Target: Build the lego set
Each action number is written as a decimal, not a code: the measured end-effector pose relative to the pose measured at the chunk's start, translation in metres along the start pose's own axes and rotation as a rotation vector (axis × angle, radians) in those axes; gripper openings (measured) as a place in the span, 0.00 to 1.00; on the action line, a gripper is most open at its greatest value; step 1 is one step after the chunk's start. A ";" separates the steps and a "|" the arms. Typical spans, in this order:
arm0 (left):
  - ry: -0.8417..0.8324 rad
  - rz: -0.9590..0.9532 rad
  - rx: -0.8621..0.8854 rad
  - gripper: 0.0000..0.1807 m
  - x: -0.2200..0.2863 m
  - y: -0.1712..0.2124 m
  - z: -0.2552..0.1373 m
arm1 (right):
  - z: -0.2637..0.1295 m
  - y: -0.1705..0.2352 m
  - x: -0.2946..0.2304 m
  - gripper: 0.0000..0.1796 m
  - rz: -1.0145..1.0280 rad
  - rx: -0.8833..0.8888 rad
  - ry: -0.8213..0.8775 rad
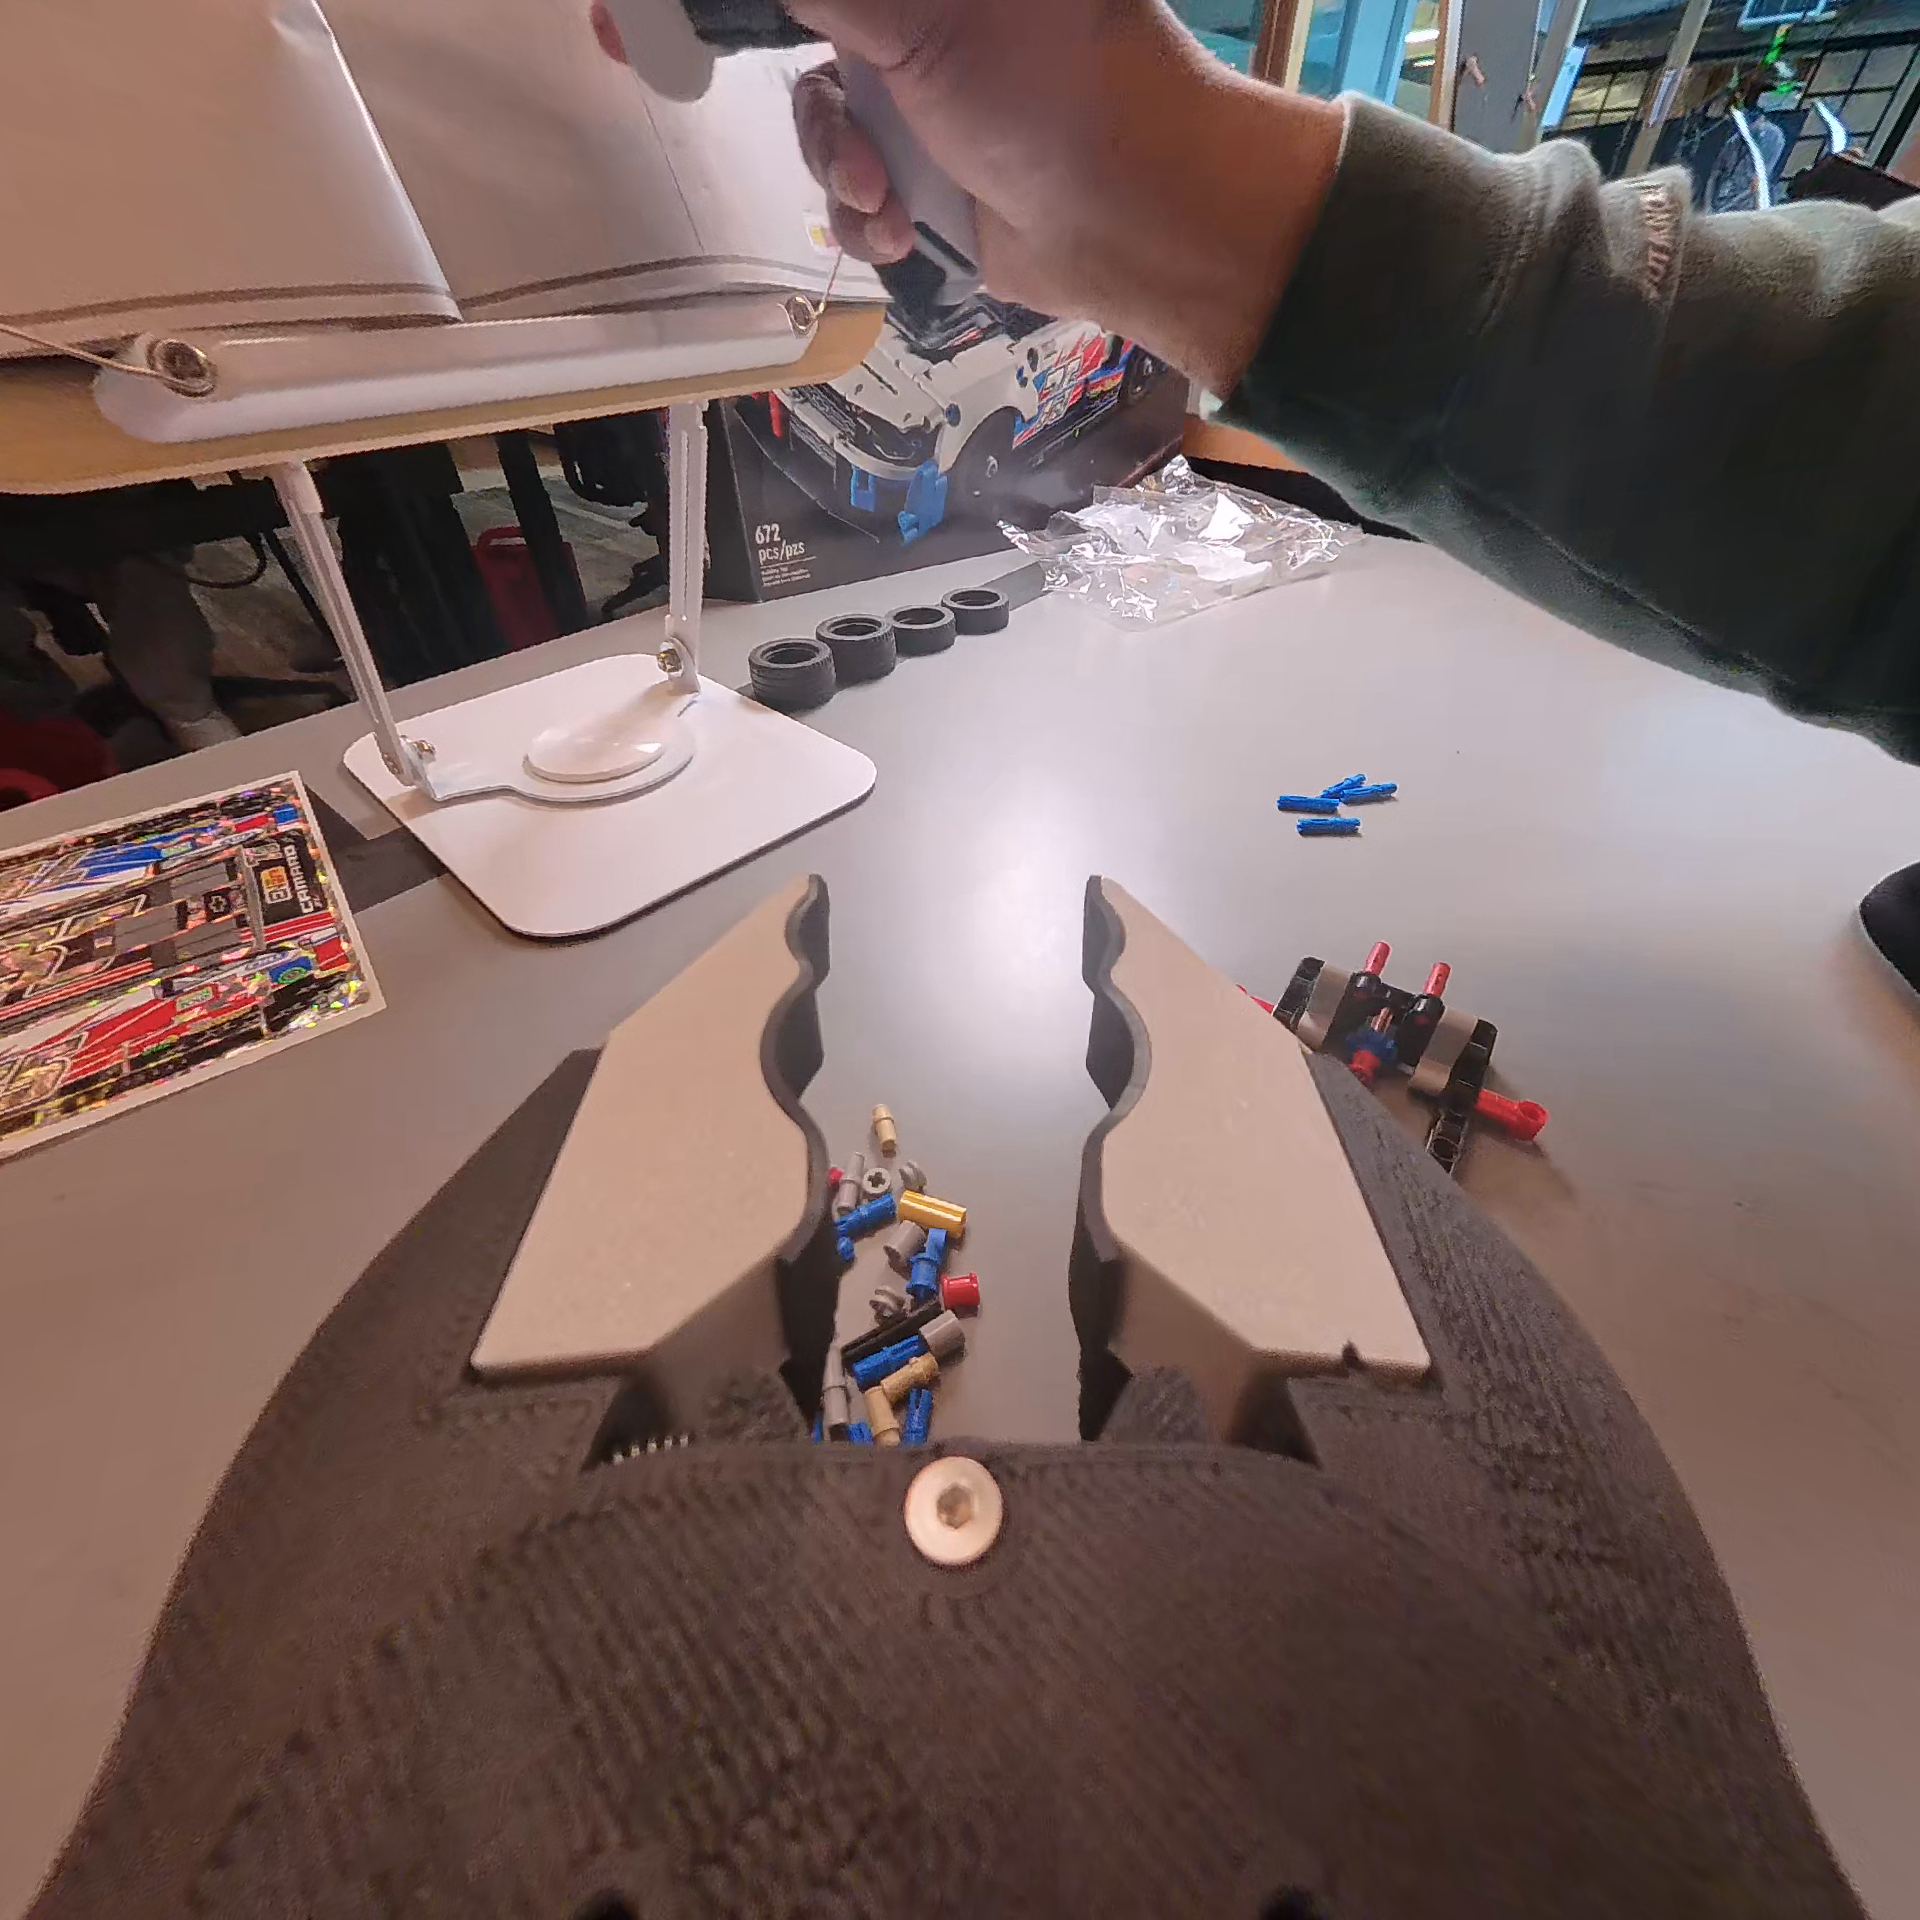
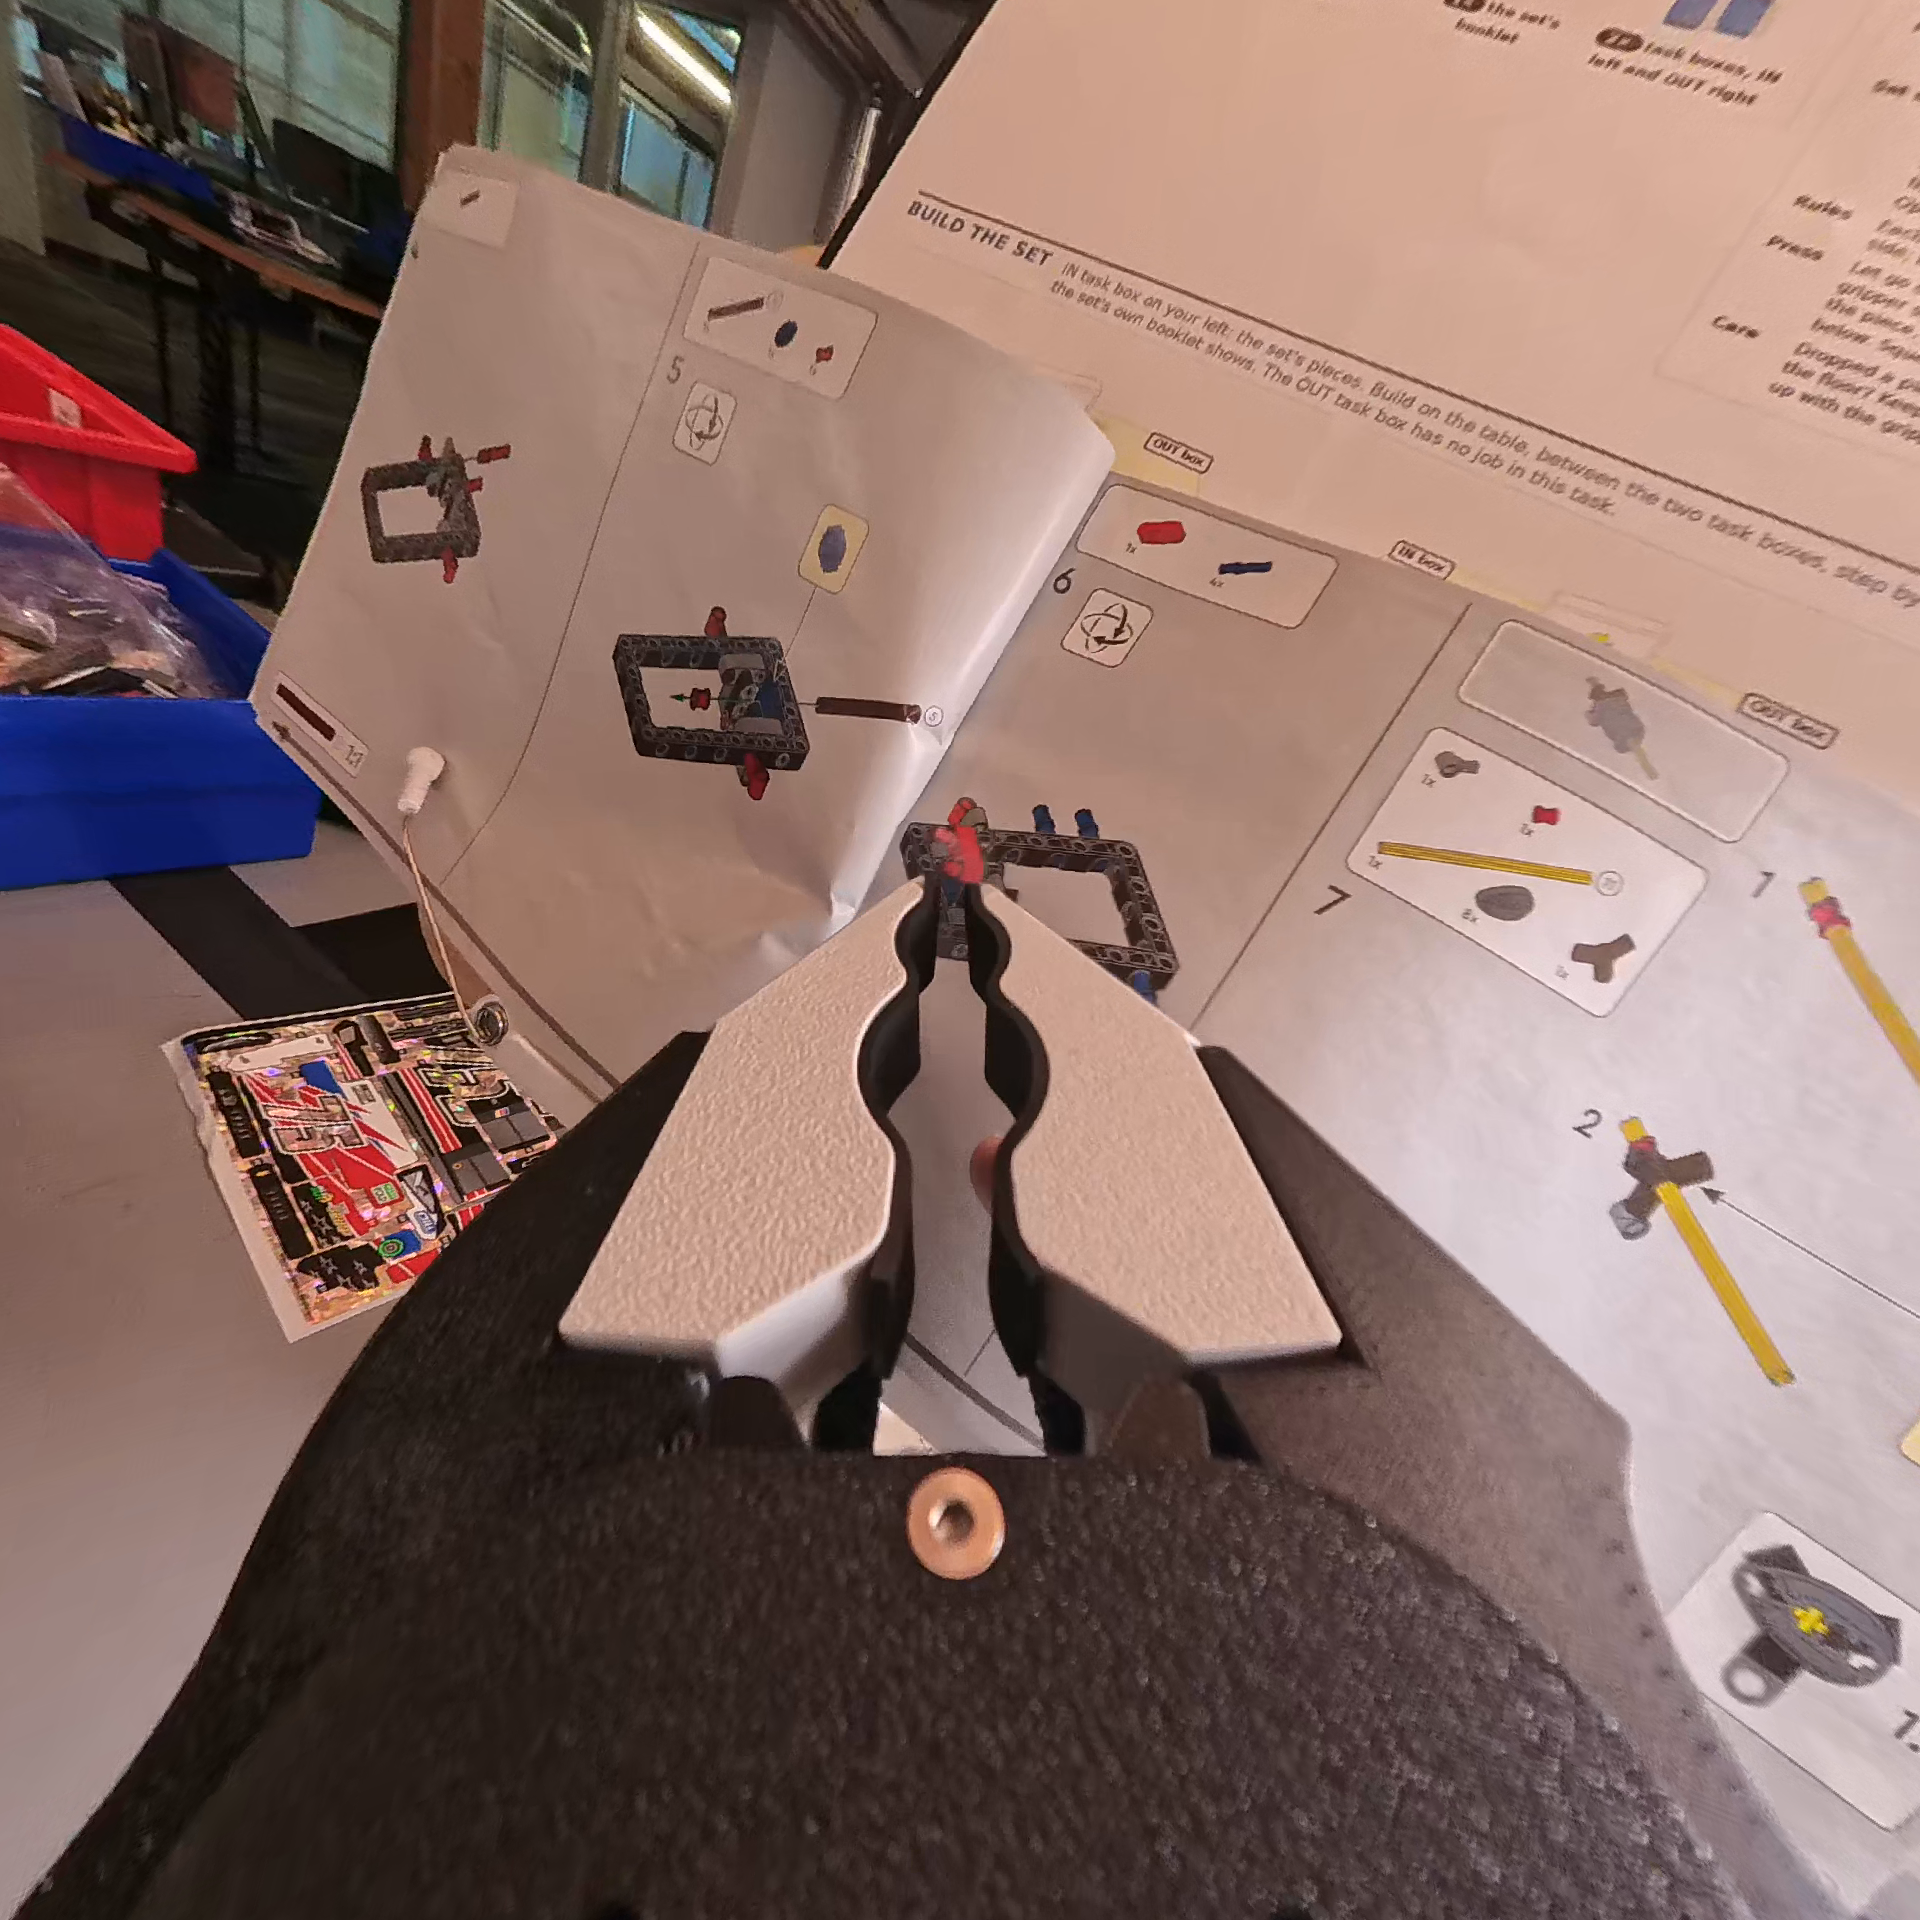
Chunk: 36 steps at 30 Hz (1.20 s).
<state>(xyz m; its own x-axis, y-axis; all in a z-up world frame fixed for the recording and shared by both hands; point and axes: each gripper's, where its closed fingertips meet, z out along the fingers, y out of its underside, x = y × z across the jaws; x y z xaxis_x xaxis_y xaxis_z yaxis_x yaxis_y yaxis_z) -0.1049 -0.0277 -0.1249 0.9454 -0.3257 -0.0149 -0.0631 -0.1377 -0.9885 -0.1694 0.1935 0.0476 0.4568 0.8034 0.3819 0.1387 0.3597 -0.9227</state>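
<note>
My left gripper (image 1: 956,904) is open and empty, low over a pile of small pins and bushes (image 1: 899,1288) that lies between its fingers. A partly built black, grey and red assembly (image 1: 1392,1023) lies just to its right. Several loose blue pins (image 1: 1335,800) lie farther right. My right gripper (image 2: 948,888) has its jaws nearly together, tips against the open instruction booklet (image 2: 1403,1039) beside a bulging left page (image 2: 665,540). I cannot tell if it pinches paper. In the left wrist view a hand (image 1: 1039,156) holds it up by the booklet.
The booklet rests on a white stand (image 1: 613,790). Several black tyres (image 1: 883,639), the set's box (image 1: 935,447) and an empty plastic bag (image 1: 1174,540) lie behind it. A sticker sheet (image 1: 156,945) lies at the left. Blue and red bins (image 2: 125,727) stand far left. The gap from one gripper's tips to the other's is roughly 30 cm.
</note>
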 end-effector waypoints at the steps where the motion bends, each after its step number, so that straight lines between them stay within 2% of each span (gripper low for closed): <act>1: -0.002 -0.002 0.002 0.27 -0.001 0.000 0.000 | -0.003 -0.001 0.002 0.01 0.004 0.004 -0.001; 11: 0.012 0.000 -0.018 0.26 0.002 0.004 0.002 | -0.033 -0.004 0.011 0.01 0.083 0.037 -0.018; 19: 0.091 -0.002 -0.068 0.28 0.016 0.013 0.007 | -0.098 0.002 -0.010 0.03 0.083 0.078 -0.047; 22: 0.110 0.033 -0.071 0.29 0.023 0.013 0.006 | -0.137 0.019 -0.022 0.04 0.115 0.050 -0.073; 26: 0.122 0.088 -0.066 0.30 0.030 0.012 0.006 | -0.194 0.055 -0.052 0.07 0.272 -0.003 -0.129; 28: 0.112 0.106 -0.057 0.30 0.031 0.011 0.007 | -0.217 0.073 -0.062 0.07 0.293 -0.002 -0.102; 32: 0.076 0.108 -0.015 0.30 0.025 0.004 0.006 | -0.228 0.100 -0.078 0.09 0.253 -0.034 -0.119; 36: 0.039 0.088 -0.013 0.29 0.014 0.005 0.006 | -0.222 0.099 -0.076 0.11 0.273 -0.015 -0.136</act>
<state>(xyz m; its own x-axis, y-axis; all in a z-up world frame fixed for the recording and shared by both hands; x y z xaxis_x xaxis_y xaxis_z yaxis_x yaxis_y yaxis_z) -0.0898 -0.0273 -0.1308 0.9230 -0.3728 -0.0954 -0.1497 -0.1195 -0.9815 0.0047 0.0626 -0.0842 0.3574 0.9259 0.1223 0.0405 0.1155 -0.9925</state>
